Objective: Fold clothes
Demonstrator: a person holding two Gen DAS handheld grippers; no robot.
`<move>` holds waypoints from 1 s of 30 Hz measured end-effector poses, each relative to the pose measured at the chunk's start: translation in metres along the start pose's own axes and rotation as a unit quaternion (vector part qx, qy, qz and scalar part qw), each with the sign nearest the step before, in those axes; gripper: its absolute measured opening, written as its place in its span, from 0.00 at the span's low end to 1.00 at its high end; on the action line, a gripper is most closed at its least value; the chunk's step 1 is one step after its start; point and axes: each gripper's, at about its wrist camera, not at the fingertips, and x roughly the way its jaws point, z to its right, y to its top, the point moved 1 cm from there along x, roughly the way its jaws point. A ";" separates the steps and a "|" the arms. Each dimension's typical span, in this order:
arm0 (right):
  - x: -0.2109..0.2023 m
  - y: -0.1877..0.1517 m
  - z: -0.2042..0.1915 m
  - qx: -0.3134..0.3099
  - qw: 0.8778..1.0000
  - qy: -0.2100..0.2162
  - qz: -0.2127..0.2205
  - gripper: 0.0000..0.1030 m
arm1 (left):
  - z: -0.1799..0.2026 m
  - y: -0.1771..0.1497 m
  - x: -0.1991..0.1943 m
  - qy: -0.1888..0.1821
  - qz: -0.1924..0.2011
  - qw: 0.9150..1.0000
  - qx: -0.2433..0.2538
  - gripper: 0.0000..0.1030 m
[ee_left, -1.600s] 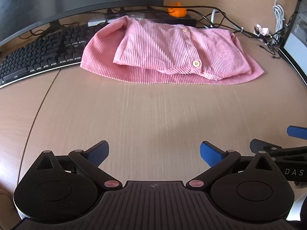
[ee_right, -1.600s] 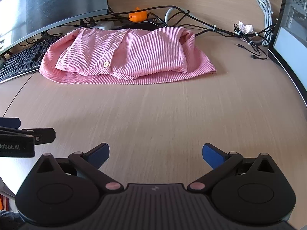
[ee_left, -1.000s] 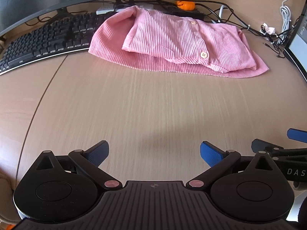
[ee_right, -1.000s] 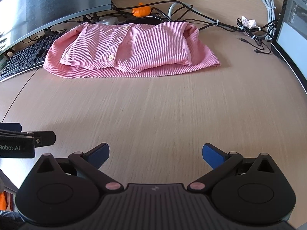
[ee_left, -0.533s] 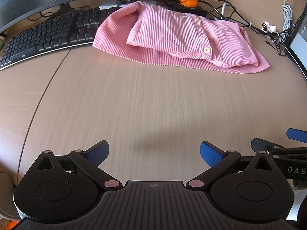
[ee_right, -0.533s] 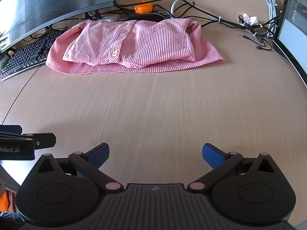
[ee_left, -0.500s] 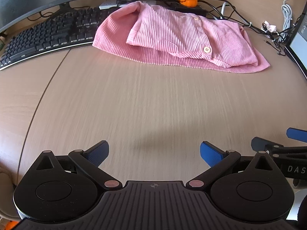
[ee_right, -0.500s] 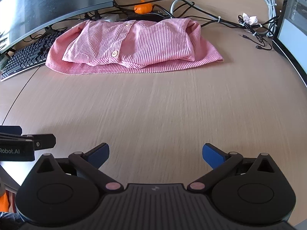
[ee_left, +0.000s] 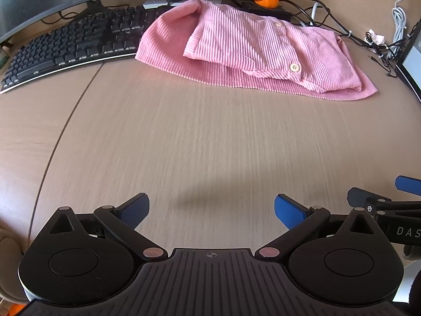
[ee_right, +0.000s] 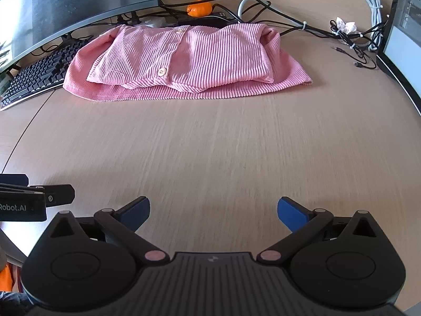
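Left wrist view: my left gripper [ee_left: 211,208] hangs over bare desk [ee_left: 184,142], blue pads spread wide, nothing between them.
Right wrist view: my right gripper [ee_right: 213,210] likewise stands agape and empty over the same desk [ee_right: 223,144].
Garment: a pink ribbed shirt [ee_right: 184,60], buttoned, lies partly folded at the far side of the desk, a smaller upper layer resting on a wider lower one.
Direction from grippers: straight ahead and well apart from both; in the left view the shirt [ee_left: 252,50] sits ahead and to the right, in the right view ahead and slightly to the left.
Long axis: crosswise to my reach, running left to right, its near hem facing me.
Nearer hand: I judge neither clearly nearer; the left suits the end by the keyboard [ee_left: 68,47], the right suits the end towards the cables [ee_right: 350,36].
Contact at left end: the shirt's left edge overlaps or abuts the keyboard; I cannot tell which.
Hidden: sleeves and collar are tucked out of sight within the folds.
Cut off: each gripper shows only in part at the other view's edge.
Hard to make out: the far hem, lost against a dark box and an orange object [ee_right: 198,9].
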 end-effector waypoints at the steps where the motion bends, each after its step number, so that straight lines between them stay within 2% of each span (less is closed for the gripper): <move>1: 0.000 0.000 0.000 0.000 1.000 -0.001 -0.001 1.00 | 0.000 0.001 0.001 0.000 -0.001 1.000 0.001 1.00; 30: 0.008 0.003 0.003 0.007 1.000 -0.005 -0.008 1.00 | 0.002 0.005 0.011 0.001 -0.013 1.000 0.012 1.00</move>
